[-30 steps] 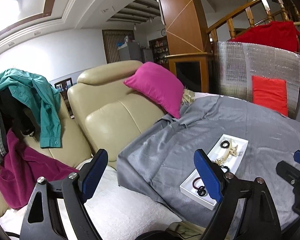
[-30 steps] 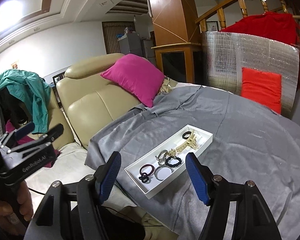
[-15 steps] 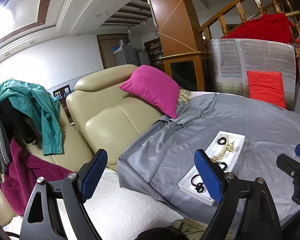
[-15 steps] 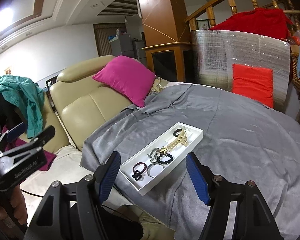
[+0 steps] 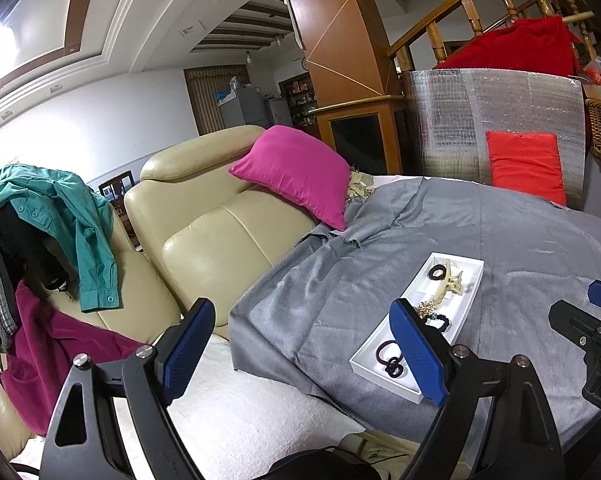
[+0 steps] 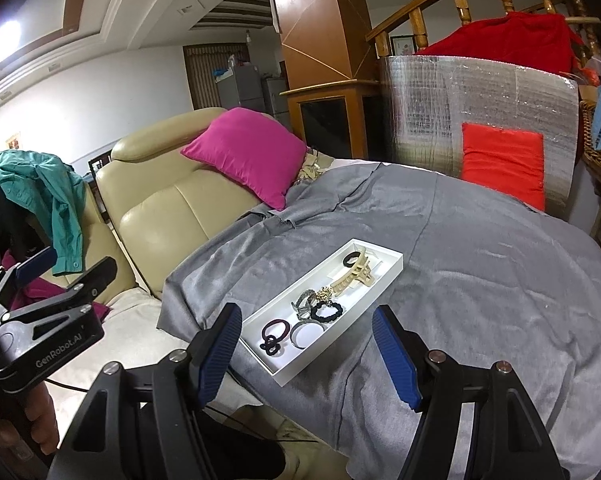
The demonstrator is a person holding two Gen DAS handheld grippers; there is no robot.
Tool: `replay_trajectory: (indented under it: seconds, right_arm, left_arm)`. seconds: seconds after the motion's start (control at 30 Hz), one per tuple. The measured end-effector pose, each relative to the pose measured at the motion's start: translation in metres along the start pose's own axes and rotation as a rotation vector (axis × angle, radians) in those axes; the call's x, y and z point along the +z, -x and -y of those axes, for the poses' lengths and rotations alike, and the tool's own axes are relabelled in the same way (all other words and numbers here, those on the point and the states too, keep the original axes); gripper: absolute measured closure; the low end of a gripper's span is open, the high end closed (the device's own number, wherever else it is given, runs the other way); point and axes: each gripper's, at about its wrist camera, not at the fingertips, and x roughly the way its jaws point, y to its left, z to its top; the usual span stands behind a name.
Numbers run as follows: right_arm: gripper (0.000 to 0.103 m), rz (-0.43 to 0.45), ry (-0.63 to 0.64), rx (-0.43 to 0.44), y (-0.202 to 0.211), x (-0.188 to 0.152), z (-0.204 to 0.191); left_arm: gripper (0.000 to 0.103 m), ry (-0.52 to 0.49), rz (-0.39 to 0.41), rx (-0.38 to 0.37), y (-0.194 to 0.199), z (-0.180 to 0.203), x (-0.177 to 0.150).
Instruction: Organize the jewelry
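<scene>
On the grey cloth (image 6: 480, 300), left to right: left gripper (image 5: 300, 348), jaws wide, empty, over the cloth's edge beside the tray; white tray (image 6: 376, 280) holding maroon hair tie (image 6: 275, 330), silver ring (image 6: 306, 330), black scrunchie (image 6: 326, 311), beige claw clip (image 6: 354, 276); right gripper (image 6: 306, 354), jaws apart, empty, short of the tray. Risk: small pieces lie touching, so a grasp may snag two or nudge the light tray

Bare grey cloth (image 6: 480, 280) surrounds the tray (image 6: 388, 276); nothing blocks it.
</scene>
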Motion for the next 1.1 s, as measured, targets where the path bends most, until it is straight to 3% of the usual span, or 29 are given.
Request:
replay_trajectory:
  seconds: [1.1]
  right_arm:
    - [0.031,-0.03,0.026,0.0,-0.013,-0.001,-0.013]
  left_arm:
    - [0.014,-0.002,-0.029,0.022,-0.009,-0.01,-0.009]
